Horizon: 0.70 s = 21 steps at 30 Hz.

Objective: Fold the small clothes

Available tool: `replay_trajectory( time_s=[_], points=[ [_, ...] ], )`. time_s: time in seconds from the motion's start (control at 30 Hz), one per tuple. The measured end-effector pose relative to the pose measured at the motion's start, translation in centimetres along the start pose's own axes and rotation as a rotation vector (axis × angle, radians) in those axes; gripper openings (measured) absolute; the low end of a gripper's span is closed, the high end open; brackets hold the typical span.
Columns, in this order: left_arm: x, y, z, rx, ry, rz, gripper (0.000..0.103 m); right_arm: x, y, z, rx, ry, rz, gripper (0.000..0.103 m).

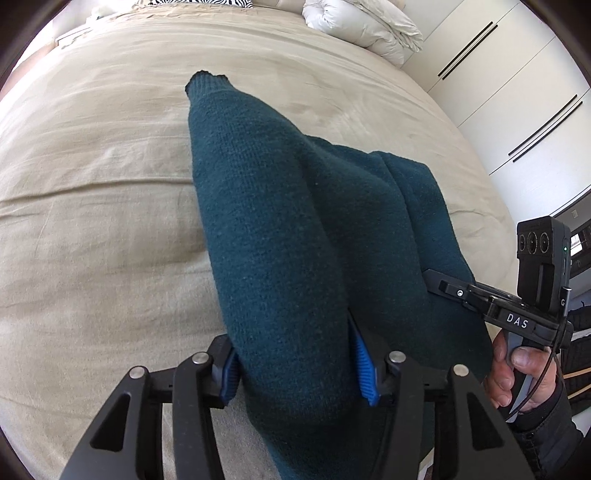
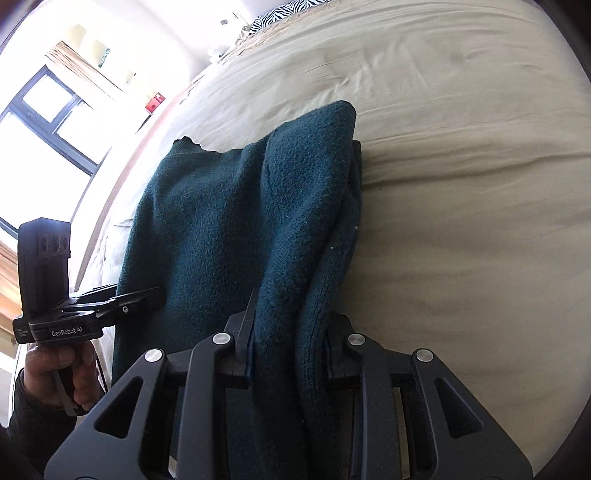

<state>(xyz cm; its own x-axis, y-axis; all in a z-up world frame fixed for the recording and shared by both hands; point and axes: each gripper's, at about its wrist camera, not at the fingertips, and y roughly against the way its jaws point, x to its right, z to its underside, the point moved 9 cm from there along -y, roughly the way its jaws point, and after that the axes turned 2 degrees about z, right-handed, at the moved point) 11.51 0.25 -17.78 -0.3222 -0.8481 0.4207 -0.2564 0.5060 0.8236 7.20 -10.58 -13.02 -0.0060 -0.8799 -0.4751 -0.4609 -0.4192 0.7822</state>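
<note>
In the left wrist view, we hold the left gripper [image 1: 301, 363] low in front of us. Its two blue pads [image 1: 364, 373] squeeze a thick fold of the dark green sweater [image 1: 266, 221]. The sweater runs away from the pads across the tan bed sheet [image 1: 92, 184], and its far tip has a ragged edge. The right gripper [image 1: 437, 282] comes in from the right side of the sweater and touches its edge there. We cannot tell from here if it is pinching the cloth. Far past the sweater, a white blanket [image 1: 362, 29] is bunched up at the end of the bed.

In the right wrist view, the right gripper [image 2: 290, 354] pinches a bunched fold of the sweater [image 2: 221, 221] between its two black fingers. The sweater lies on the bed sheet [image 2: 461, 221]. The left gripper [image 2: 138, 297] grips the sweater's left edge. A bright window [image 2: 48, 107] is far off to the left of the sweater.
</note>
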Motion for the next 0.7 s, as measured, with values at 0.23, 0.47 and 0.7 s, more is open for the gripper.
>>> replay_trajectory(
  time_s=[0.23,0.47,0.7],
  points=[
    [-0.9,0.6,0.9,0.04,0.044,0.052,0.064,1.7,-0.8,-0.1,0.027,-0.088,-0.148,0.03],
    [-1.8,3.3,1.3,0.148,0.131,0.096,0.069,3.1,2.9,0.2,0.081,-0.176,-0.128,0.048],
    [-0.8,10.9,0.9,0.429,0.077,-0.011,0.084,4.2,9.1,-0.1,0.24,-0.149,0.039,0.049]
  ],
)
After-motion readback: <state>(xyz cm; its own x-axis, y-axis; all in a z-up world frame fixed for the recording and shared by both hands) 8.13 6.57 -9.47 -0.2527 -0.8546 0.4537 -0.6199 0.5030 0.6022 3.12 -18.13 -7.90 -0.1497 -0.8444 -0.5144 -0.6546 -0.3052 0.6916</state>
